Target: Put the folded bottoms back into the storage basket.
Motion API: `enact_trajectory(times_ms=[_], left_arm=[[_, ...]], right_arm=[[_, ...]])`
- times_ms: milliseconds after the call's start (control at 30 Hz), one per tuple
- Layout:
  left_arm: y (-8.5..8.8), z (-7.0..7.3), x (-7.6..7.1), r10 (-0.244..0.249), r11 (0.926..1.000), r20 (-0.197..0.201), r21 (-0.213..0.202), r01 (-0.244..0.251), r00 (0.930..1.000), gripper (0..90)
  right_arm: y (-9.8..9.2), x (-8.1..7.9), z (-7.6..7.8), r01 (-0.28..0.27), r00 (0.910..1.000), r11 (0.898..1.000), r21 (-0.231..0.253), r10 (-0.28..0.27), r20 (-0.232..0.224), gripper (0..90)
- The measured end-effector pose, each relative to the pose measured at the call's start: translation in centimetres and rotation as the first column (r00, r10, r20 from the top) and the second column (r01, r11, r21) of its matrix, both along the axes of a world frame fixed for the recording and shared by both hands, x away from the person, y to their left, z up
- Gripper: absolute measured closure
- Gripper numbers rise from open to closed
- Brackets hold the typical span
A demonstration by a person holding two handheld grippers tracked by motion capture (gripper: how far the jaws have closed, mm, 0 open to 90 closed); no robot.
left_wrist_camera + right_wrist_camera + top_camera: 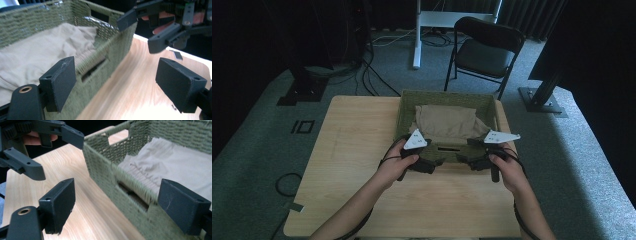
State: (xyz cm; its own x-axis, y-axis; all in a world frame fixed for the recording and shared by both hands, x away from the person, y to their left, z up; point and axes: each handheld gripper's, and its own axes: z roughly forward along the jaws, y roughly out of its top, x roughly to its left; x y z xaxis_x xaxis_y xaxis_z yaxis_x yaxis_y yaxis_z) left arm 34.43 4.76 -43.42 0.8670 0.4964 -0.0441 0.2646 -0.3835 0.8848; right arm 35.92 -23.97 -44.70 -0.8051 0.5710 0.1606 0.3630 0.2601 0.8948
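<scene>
Both tools, left (424, 152) and right (477, 150), straddle the basket's (447, 152) near wall, open.

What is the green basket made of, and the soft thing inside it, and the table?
The basket looks like woven cord or twine, dull olive green: you can see tight rows of twisted strands. The cloth inside looks like soft beige fabric, matte, with folds and wrinkles. The table looks like light wood or a wood-look coating, smooth, with grain lines; which one is hard to tell.
</scene>
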Motion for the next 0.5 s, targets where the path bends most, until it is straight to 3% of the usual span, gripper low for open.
enact_trajectory(times_ms=[100, 233, 333, 500], left_arm=[[0.4, -1.3, -0.9, 0.002, 0.9998, -0.023, -0.018, -0.002, 0.9997, 17.8], [0.8, -2.4, -1.3, 0.0, 1.0, -0.034, 0.003, 0.0, 0.9994, 17.8], [1.0, -3.0, -1.3, -0.005, 0.9999, -0.052, -0.011, 0.004, 0.9986, 17.8], [1.7, -4.2, -1.1, 0.027, 0.9996, -0.057, 0.013, -0.026, 0.998, 17.8]], right_arm=[[-0.5, -0.7, -1.4, 0.015, 0.9998, 1.0, -0.012, -0.015, -0.012, 14.3], [-0.9, -1.0, -2.3, 0.025, 0.9994, 0.999, -0.025, -0.026, -0.023, 14.3], [-1.4, -1.4, -3.5, 0.081, 0.9967, 0.996, -0.036, -0.081, -0.007, 14.6], [-2.3, -1.8, -4.9, 0.11, 0.9934, 0.993, -0.05, -0.112, -0.027, 14.5]])
